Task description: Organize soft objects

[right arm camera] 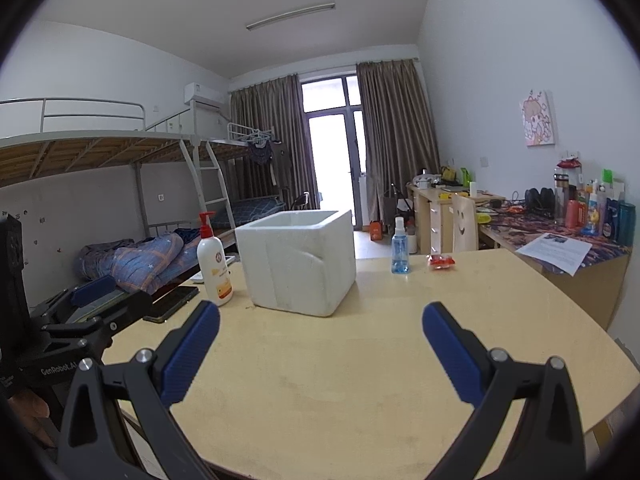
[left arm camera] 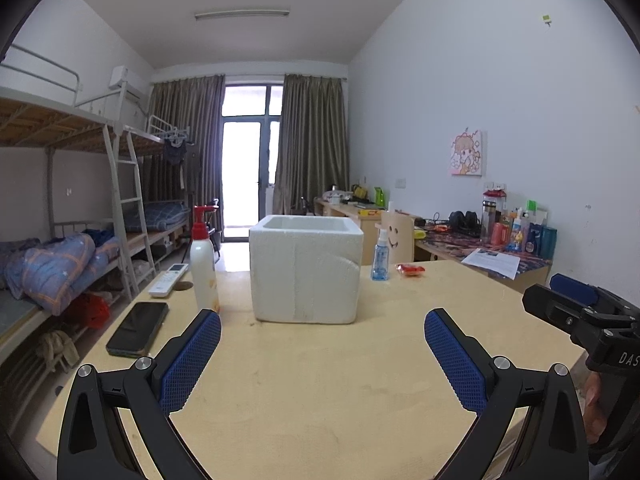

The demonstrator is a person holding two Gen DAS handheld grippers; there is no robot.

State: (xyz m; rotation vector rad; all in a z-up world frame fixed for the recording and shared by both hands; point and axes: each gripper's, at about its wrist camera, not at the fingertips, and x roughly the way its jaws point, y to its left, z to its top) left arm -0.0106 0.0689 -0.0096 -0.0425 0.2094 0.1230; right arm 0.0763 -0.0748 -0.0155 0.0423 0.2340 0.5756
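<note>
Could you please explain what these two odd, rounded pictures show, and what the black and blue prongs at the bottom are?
Each picture comes from a fisheye camera on a handheld two-finger gripper, looking forward along its blue-padded fingers. One shows the left gripper, the other the right gripper; both are open and hold nothing. Each camera also catches the other gripper at its edge. On the wooden table stand a white foam box, a lotion pump bottle, a blue spray bottle and a small red packet. A phone and remote lie at the left.
</note>
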